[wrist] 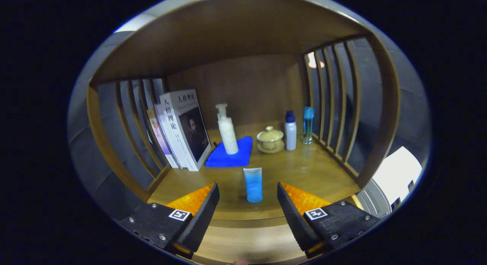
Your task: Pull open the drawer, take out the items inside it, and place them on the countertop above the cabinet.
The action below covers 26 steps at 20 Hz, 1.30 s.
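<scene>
Gripper view: on my left, books (182,132) lean against the shelf's side slats (129,124). Next comes a white pump bottle (227,130) standing on a blue cloth (230,155). A blue tube (253,184) stands upright on the countertop (304,170), just ahead of my gripper (248,198), whose fingers are spread wide, gripping nothing. Further right sit what looks like a lidded cup (270,138), a white bottle (290,131) and a blue bottle (307,125).
</scene>
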{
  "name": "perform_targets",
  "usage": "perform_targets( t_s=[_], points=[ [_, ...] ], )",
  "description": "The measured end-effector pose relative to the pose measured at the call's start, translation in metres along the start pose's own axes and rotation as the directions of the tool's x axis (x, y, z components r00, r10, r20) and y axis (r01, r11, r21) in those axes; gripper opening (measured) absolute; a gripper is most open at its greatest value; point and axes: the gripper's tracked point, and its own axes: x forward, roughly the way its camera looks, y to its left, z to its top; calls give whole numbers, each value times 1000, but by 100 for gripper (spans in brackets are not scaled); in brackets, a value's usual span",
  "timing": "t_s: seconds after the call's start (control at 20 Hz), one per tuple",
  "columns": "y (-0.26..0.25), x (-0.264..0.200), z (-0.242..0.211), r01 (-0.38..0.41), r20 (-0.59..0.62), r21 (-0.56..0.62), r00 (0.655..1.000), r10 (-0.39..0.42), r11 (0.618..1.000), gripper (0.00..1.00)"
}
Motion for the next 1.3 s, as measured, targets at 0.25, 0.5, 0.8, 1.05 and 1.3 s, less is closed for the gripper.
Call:
perform_targets(
  t_s=[0.25, 0.5, 0.8, 1.05, 1.3],
  points=[
    [-2, -47, 18, -45, 140, 12, 989, 43, 999, 95],
    [-4, -91, 8, -13, 242, -54, 970, 26, 998, 96],
    [1, -141, -44, -50, 257, -69, 964, 66, 996, 96],
    [13, -171, -92, -55, 254, -92, 964, 77, 994, 96],
    [7, -177, -154, -29, 180, -108, 983, 49, 994, 96]
  ],
)
